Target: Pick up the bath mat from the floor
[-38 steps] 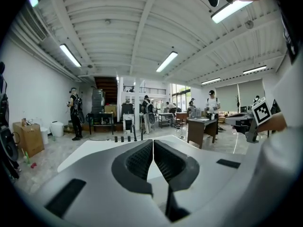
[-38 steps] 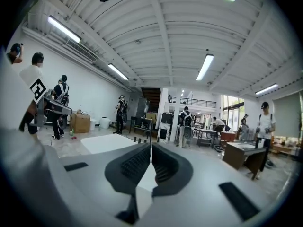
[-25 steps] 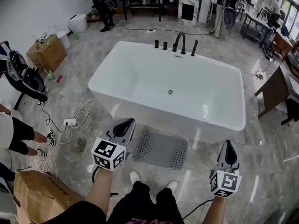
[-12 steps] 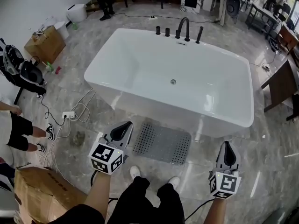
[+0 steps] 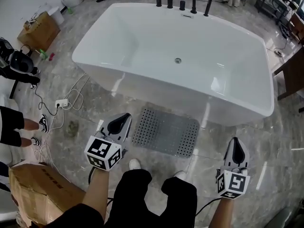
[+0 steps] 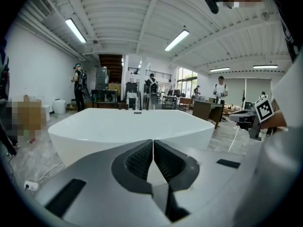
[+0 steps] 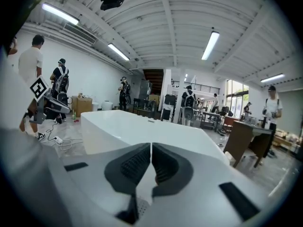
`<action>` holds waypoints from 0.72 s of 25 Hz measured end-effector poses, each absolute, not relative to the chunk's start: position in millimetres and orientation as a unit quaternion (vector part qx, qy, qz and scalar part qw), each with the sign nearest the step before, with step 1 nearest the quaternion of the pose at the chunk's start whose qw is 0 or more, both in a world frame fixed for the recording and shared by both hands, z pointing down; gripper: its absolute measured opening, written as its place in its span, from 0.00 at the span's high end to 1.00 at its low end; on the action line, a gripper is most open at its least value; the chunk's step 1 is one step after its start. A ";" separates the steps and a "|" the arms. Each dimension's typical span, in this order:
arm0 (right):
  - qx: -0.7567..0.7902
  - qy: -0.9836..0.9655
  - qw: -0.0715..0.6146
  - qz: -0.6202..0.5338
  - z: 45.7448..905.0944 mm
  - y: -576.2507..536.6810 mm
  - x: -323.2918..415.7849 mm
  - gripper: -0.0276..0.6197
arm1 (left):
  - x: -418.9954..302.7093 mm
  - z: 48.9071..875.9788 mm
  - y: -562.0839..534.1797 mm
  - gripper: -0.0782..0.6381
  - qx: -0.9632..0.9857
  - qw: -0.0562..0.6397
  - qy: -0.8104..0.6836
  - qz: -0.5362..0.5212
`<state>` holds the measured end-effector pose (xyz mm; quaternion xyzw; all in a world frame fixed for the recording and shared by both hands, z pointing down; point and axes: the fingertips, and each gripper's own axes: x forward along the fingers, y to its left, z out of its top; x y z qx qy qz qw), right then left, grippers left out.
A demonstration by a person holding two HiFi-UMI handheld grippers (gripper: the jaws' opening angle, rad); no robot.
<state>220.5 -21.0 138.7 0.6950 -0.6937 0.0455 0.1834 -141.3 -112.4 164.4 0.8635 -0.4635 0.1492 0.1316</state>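
A grey perforated bath mat (image 5: 165, 132) lies flat on the marble floor against the near side of the white bathtub (image 5: 133, 37). My left gripper (image 5: 124, 119) hovers just left of the mat's left edge, jaws shut and empty. My right gripper (image 5: 237, 144) is held to the right of the mat, apart from it, also shut with nothing between its fingers. In both gripper views the closed jaws, left gripper (image 6: 153, 143) and right gripper (image 7: 151, 148), point at the bathtub (image 6: 128, 126) wall; the mat is not visible there.
The person's shoes (image 5: 135, 164) stand just below the mat. A cardboard box (image 5: 42, 191) sits at lower left, a power strip with cables (image 5: 61, 103) to the left, another person's legs (image 5: 19, 127) at the left edge. Black taps (image 5: 183, 1) line the tub's far rim. A dark table (image 5: 292, 70) stands right.
The head view has tipped down and moved closer to the tub and mat. Both grippers stay shut and have shifted slightly lower in the picture.
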 end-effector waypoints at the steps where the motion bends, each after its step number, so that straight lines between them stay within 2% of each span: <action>1: 0.696 -0.693 0.180 0.047 155.1 -22.6 221.8 0.92 | -142.1 181.8 -114.5 0.88 0.862 0.136 -0.465 0.149; 18: 0.710 -0.676 0.186 0.063 413.3 -47.4 257.2 0.92 | -124.3 449.6 -138.8 0.88 0.864 0.127 -0.458 0.169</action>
